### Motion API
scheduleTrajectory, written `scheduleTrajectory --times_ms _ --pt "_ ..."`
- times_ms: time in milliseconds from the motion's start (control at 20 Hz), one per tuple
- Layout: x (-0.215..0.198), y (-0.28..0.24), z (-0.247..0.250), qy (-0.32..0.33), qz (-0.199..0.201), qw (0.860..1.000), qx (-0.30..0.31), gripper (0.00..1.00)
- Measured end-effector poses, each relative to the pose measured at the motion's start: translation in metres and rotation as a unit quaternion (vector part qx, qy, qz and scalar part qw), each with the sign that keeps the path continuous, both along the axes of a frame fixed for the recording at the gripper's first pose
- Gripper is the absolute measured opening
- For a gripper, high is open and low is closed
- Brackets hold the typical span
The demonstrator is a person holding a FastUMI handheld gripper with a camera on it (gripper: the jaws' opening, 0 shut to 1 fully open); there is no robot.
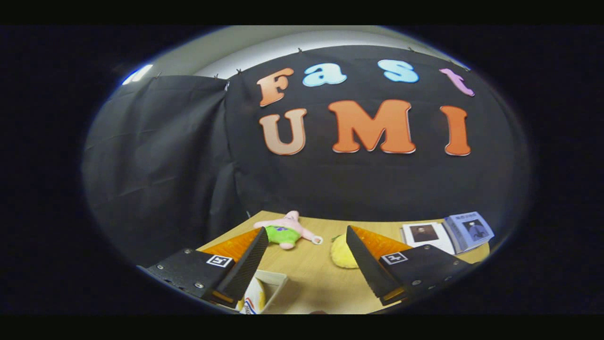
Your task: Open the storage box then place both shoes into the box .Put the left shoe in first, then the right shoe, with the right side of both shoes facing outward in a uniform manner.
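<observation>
White box point(276, 283) (open-topped) between spread gripper point(306, 236) fingers.

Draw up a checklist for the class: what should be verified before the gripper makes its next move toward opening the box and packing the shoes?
1. Fingers apart: ok. The gripper is open, nothing between its fingers.
2. Box found: cannot tell. A white open container sits low by one finger; whether it is the storage box is unclear.
3. Shoes found: not ok. No shoe is seen on the table.
4. Path ahead: not ok. A pink plush and a yellow plush lie just beyond the fingertips.
5. Books out of the way: ok, off to one side by the far edge.
</observation>
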State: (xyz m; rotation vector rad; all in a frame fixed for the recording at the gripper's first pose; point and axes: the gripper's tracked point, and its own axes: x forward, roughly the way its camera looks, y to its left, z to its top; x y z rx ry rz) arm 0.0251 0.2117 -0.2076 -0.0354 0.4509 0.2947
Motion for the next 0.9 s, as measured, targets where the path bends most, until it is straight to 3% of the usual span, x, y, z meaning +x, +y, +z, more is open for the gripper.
scheduleTrajectory --times_ms 350,600,900 --pt "0.010 -0.100 0.088 -0.106 -0.068 0.991 -0.034 0.98" --pt "0.013 -0.154 0.146 -0.160 -0.118 0.980 -0.009 0.98" --pt "0.016 -0.205 0.164 -0.174 -0.159 0.972 -0.021 0.98"
